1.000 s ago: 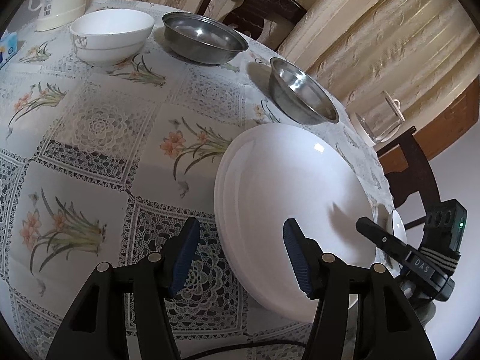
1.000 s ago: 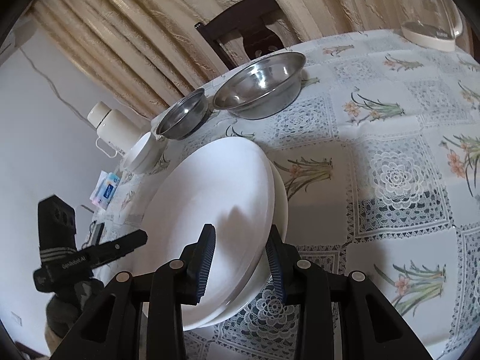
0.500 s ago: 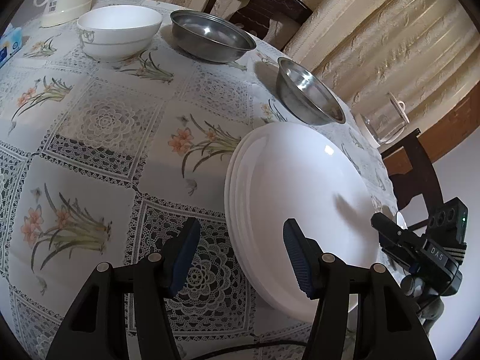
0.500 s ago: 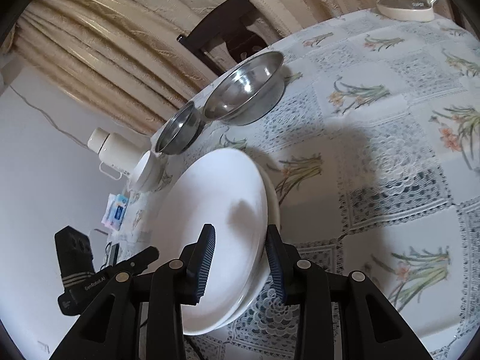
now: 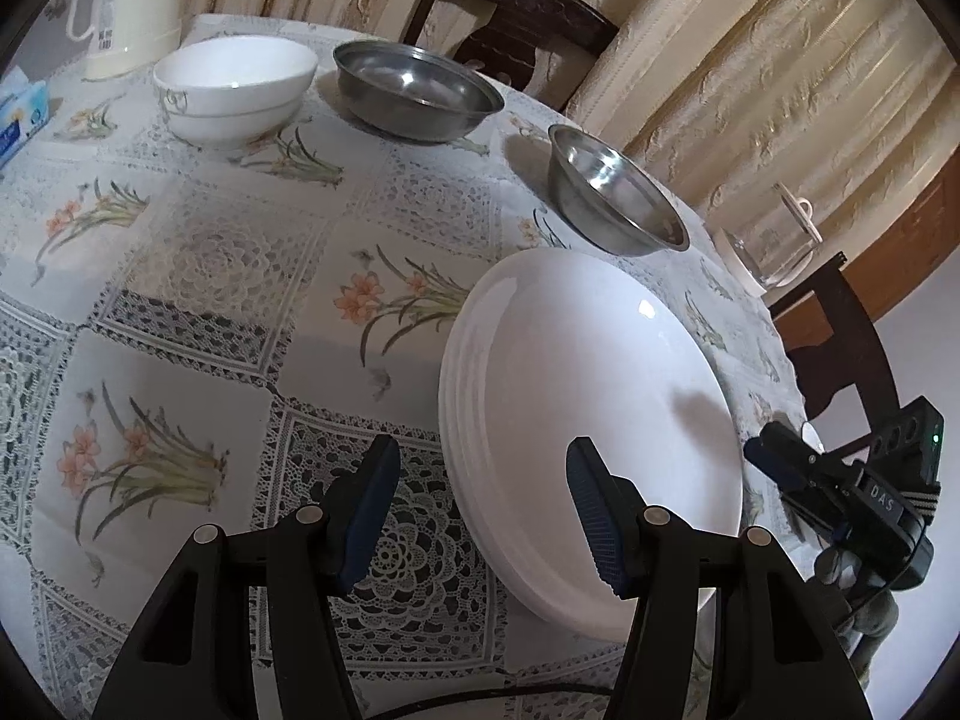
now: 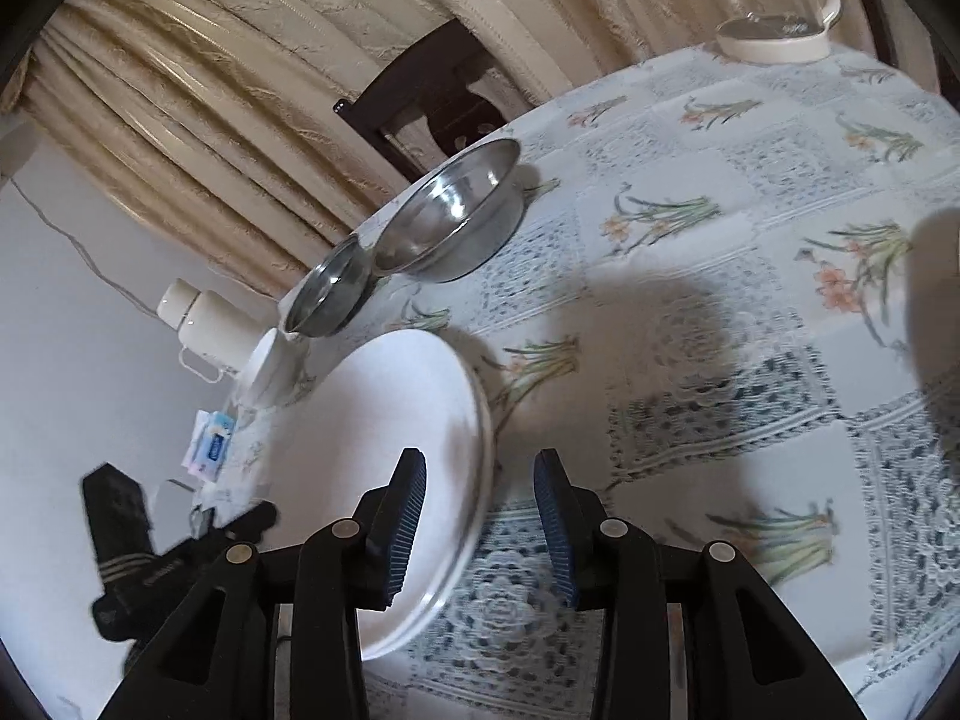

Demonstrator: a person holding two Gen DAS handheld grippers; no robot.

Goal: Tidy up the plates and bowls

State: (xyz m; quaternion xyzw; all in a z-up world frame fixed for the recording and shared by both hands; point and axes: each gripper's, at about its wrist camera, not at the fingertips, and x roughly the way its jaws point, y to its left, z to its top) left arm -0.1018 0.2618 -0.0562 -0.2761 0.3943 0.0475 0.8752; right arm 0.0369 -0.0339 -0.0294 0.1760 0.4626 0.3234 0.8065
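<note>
The table (image 5: 198, 252) carries a plate stack (image 5: 594, 420) at its near right edge, nested to save room. 2 steel bowls (image 5: 420, 93) and a white bowl (image 5: 237, 87) sit far. Left gripper (image 5: 480, 501) and right gripper (image 6: 480, 531) gape, released, holding nothing.

Dim, warm indoor light. Small glare spot on white plate stack (image 5: 591, 396), soft shadows beside it on tablecloth (image 6: 720, 312). Right wrist view motion-blurred. Fisheye bending, dark corners.
</note>
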